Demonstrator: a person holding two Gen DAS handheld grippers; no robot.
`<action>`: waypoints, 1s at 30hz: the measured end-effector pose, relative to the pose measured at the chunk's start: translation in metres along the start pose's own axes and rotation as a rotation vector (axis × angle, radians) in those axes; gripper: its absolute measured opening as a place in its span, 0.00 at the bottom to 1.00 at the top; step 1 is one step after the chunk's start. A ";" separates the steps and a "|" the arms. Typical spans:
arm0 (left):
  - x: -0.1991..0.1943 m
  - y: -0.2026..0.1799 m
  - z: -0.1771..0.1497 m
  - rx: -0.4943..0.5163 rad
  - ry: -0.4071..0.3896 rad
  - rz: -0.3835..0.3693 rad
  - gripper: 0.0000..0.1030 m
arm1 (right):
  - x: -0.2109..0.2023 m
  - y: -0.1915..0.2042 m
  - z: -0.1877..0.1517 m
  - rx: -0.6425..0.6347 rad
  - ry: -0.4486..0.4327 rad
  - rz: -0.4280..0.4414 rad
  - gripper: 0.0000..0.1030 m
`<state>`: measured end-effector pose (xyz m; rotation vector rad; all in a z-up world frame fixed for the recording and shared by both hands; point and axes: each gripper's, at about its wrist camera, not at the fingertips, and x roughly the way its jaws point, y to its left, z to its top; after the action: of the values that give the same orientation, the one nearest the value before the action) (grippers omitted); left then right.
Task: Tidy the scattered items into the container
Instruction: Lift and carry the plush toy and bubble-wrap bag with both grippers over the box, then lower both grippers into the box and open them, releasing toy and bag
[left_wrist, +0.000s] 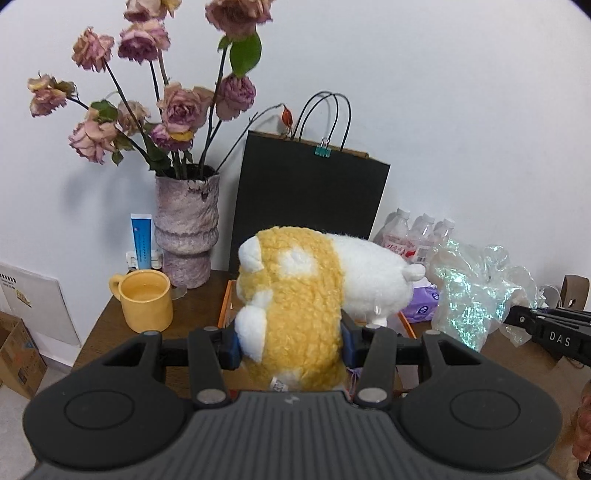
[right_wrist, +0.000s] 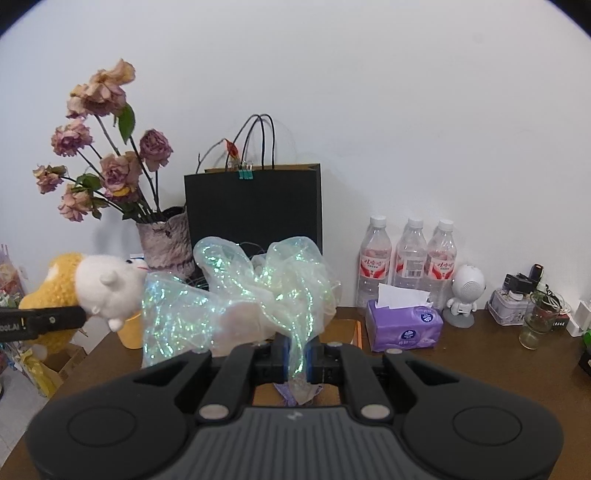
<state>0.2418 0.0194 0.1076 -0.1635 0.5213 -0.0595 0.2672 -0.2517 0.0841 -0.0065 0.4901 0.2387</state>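
above, orange box (left_wrist: 224, 303) under plush (left_wrist: 295, 295).

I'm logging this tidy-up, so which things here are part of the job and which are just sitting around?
Job: yellow-and-white plush toy in left gripper; iridescent sheer fabric in right gripper; orange-rimmed box.
Lying about: yellow ceramic mug, purple tissue pack, clear water bottles.
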 end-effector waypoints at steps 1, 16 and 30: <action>0.005 0.001 0.000 -0.003 0.008 0.000 0.47 | 0.005 -0.001 0.001 0.001 0.005 -0.003 0.07; 0.084 0.006 -0.002 -0.016 0.099 0.012 0.47 | 0.088 -0.016 -0.014 0.025 0.109 -0.010 0.07; 0.178 0.007 -0.019 0.016 0.202 0.048 0.47 | 0.197 -0.022 -0.043 0.029 0.267 0.001 0.07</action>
<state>0.3868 0.0060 0.0026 -0.1298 0.7256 -0.0335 0.4207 -0.2313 -0.0466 -0.0095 0.7588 0.2331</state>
